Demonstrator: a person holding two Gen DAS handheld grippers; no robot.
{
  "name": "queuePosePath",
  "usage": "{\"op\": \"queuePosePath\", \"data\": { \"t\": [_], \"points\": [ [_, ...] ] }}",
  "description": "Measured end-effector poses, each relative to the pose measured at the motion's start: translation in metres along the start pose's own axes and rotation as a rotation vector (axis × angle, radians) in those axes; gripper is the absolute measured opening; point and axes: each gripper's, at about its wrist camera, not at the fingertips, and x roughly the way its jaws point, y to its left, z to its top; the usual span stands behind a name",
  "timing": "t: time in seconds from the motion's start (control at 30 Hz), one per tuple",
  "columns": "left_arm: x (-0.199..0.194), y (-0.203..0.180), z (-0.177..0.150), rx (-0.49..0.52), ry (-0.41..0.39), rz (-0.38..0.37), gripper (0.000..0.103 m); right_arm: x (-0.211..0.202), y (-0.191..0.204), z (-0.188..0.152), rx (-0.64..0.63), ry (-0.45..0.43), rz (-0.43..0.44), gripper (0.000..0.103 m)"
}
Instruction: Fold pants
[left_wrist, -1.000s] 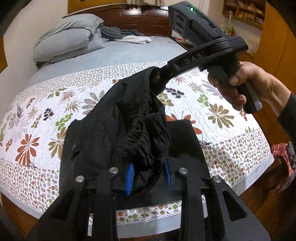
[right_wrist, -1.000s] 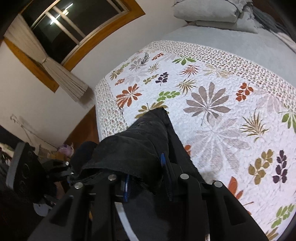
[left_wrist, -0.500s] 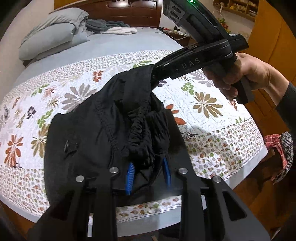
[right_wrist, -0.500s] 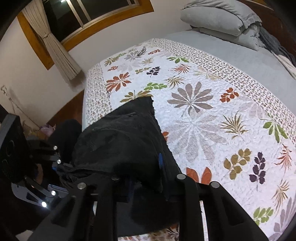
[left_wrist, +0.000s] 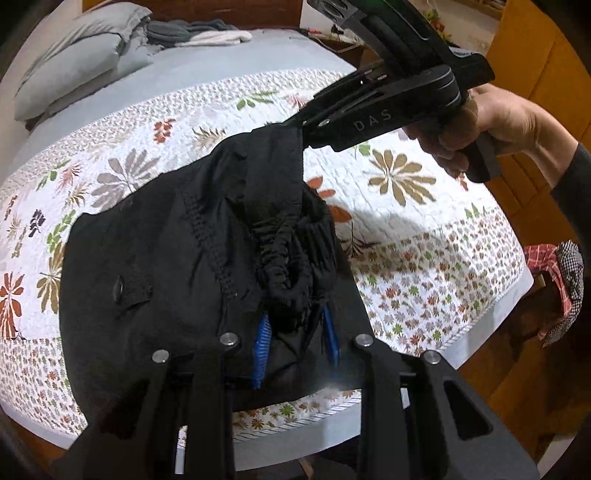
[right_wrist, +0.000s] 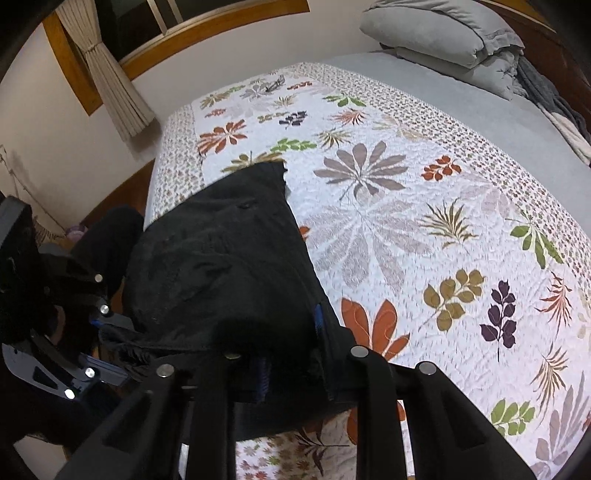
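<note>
Black pants hang by their gathered waistband between my two grippers, and their lower part lies spread on the floral quilt. My left gripper is shut on bunched waistband cloth between its blue pads. In the same view my right gripper, held by a hand, pinches the far corner of the waistband. In the right wrist view the pants drape over my right gripper, which is shut on the cloth. The left gripper shows at that view's left edge.
Grey pillows and folded bedding lie at the head of the bed, with a wooden headboard behind. The bed's near edge runs below the pants. A checked cloth hangs at the right. A curtained window stands beyond the bed.
Both grippers have come down toward the bed with the pants. More of the black cloth now lies flat on the quilt, spread to the left.
</note>
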Motion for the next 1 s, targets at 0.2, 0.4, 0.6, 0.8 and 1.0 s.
{"op": "queuePosePath", "data": {
  "t": [0.2,0.4,0.6,0.8,1.0],
  "points": [
    [0.019,-0.006,-0.003,0.004,0.049,-0.013,0.022,0.012,0.0,-0.02,-0.052,0.022,-0.053,0.02],
    [0.031,-0.014,-0.002,0.007,0.074,-0.029,0.022,0.013,0.001,-0.036,-0.106,0.032,-0.121,0.019],
    [0.044,-0.016,-0.006,-0.002,0.101,-0.032,0.022,0.018,-0.002,-0.045,-0.125,0.048,-0.149,0.019],
    [0.056,-0.016,-0.01,-0.002,0.117,-0.027,0.022,0.024,-0.004,-0.055,-0.12,0.058,-0.16,0.019],
    [0.061,-0.016,-0.013,-0.003,0.116,-0.035,0.024,0.031,-0.009,-0.064,-0.087,0.055,-0.169,0.019]
  ]
}}
